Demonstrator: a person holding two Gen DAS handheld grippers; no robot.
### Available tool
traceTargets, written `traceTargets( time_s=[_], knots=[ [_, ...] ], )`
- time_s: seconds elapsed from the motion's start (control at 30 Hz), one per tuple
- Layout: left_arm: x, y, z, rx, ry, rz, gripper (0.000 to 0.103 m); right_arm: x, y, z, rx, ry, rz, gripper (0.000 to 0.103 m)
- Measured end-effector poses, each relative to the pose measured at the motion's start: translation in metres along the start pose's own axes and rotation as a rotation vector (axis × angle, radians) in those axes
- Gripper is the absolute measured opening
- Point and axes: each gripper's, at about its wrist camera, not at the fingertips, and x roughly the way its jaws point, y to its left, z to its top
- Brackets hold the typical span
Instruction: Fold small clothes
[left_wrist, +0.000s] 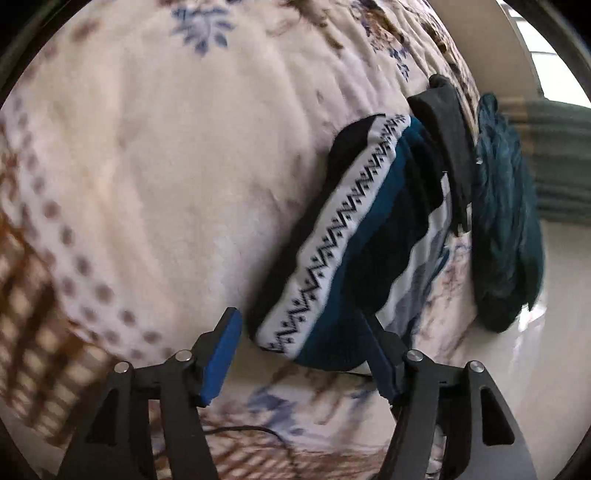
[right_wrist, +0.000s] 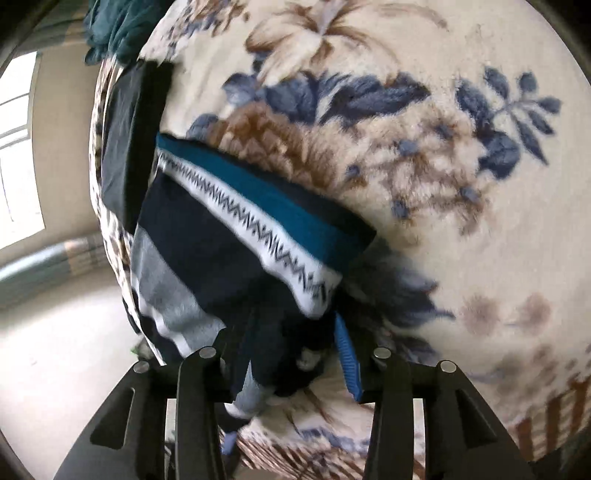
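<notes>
A small folded garment (left_wrist: 332, 266) in navy, teal and grey, with a white zigzag-patterned band, lies on the floral blanket (left_wrist: 166, 166) near its edge. My left gripper (left_wrist: 306, 354) is open, its jaws wide apart just short of the garment's near end, right finger partly under the cloth. In the right wrist view the same garment (right_wrist: 236, 236) fills the centre-left. My right gripper (right_wrist: 288, 354) has the garment's near end bunched between its fingers, with the blue pad (right_wrist: 347, 358) on the right side; the left pad is hidden by cloth.
A dark grey folded piece (left_wrist: 447, 140) lies beyond the garment, also in the right wrist view (right_wrist: 129, 140). A teal cloth (left_wrist: 506, 229) hangs over the blanket's edge. Pale floor (right_wrist: 55, 332) lies beyond the edge. A thin black cable (left_wrist: 243, 430) runs by the left gripper.
</notes>
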Motion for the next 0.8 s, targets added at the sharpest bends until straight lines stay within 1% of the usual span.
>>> traceTargets(
  time_s=[0.03,0.07,0.1,0.13,0.17,0.2,0.23,0.27,0.3,0.33,0.37,0.43,0.47,0.5,0.53,0.57,0.6,0.63,0.67,0.7,0.73,0.77,0.8],
  knots=[
    [0.005,0.000,-0.001,-0.009,0.002,0.024,0.062,-0.006,0.000,0.000,0.003,-0.048,-0.033,0.006],
    [0.009,-0.002,-0.001,-0.015,-0.003,0.023,0.062,-0.011,0.006,-0.001,0.000,-0.070,-0.034,0.006],
    [0.011,-0.003,-0.001,-0.014,-0.006,0.018,0.062,-0.023,0.016,-0.005,-0.042,-0.113,-0.059,0.006],
    [0.014,-0.004,-0.002,-0.011,-0.004,0.038,0.062,-0.032,0.023,-0.008,-0.089,-0.146,-0.097,0.006],
    [0.016,-0.004,-0.002,-0.011,-0.001,0.035,0.062,-0.036,0.030,-0.012,-0.127,-0.167,-0.138,0.006],
    [0.017,-0.004,-0.003,-0.009,0.003,0.031,0.062,-0.034,0.030,-0.015,-0.153,-0.154,-0.163,0.006],
    [0.018,-0.004,-0.004,-0.009,0.008,0.047,0.062,-0.025,0.027,-0.013,-0.163,-0.110,-0.185,0.007],
    [0.017,-0.002,-0.004,-0.016,0.011,0.048,0.062,-0.015,0.022,-0.010,-0.159,-0.041,-0.221,0.007],
    [0.016,-0.001,-0.005,-0.022,0.013,0.041,0.062,-0.007,0.012,-0.008,-0.115,0.029,-0.240,0.013],
    [0.014,0.001,-0.007,-0.027,0.014,0.048,0.062,-0.008,0.006,-0.009,-0.082,0.044,-0.220,0.015],
    [0.012,0.002,-0.008,-0.026,0.012,0.051,0.062,-0.012,0.001,-0.011,-0.047,0.049,-0.159,0.020],
    [0.012,0.003,-0.011,-0.022,0.016,0.051,0.062,-0.014,0.002,-0.014,-0.033,0.052,-0.113,0.059],
    [0.013,0.004,-0.013,-0.022,0.017,0.050,0.062,-0.013,0.001,-0.016,-0.028,0.055,-0.082,0.065],
    [0.014,0.006,-0.013,-0.023,0.019,0.046,0.062,-0.006,0.000,-0.019,-0.013,0.065,-0.045,0.067],
    [0.016,0.007,-0.013,-0.026,0.023,0.043,0.062,0.005,-0.003,-0.020,0.010,0.093,0.006,0.065],
    [0.018,0.007,-0.012,-0.031,0.026,0.045,0.062,0.012,-0.006,-0.019,0.032,0.108,0.047,0.058],
    [0.017,0.008,-0.012,-0.036,0.027,0.042,0.062,0.023,-0.009,-0.018,0.063,0.082,0.118,0.013],
    [0.016,0.006,-0.011,-0.036,0.025,0.038,0.062,0.022,-0.008,-0.018,0.068,0.056,0.132,0.011],
    [0.012,0.004,-0.010,-0.028,0.020,0.041,0.062,0.020,-0.003,-0.016,0.042,0.031,0.111,0.011],
    [0.008,0.001,-0.009,-0.019,0.016,0.050,0.062,0.017,0.004,-0.016,-0.013,0.030,0.056,0.012],
    [0.002,-0.004,-0.007,0.001,0.006,0.060,0.062,0.016,0.008,-0.017,-0.048,0.053,-0.005,0.021],
    [-0.003,-0.009,-0.004,0.026,-0.003,0.072,0.062,0.012,0.012,-0.018,-0.080,0.095,-0.084,0.029],
    [-0.008,-0.017,0.000,0.059,-0.015,0.089,0.062,0.010,0.015,-0.022,-0.094,0.129,-0.133,0.051]
  ],
)
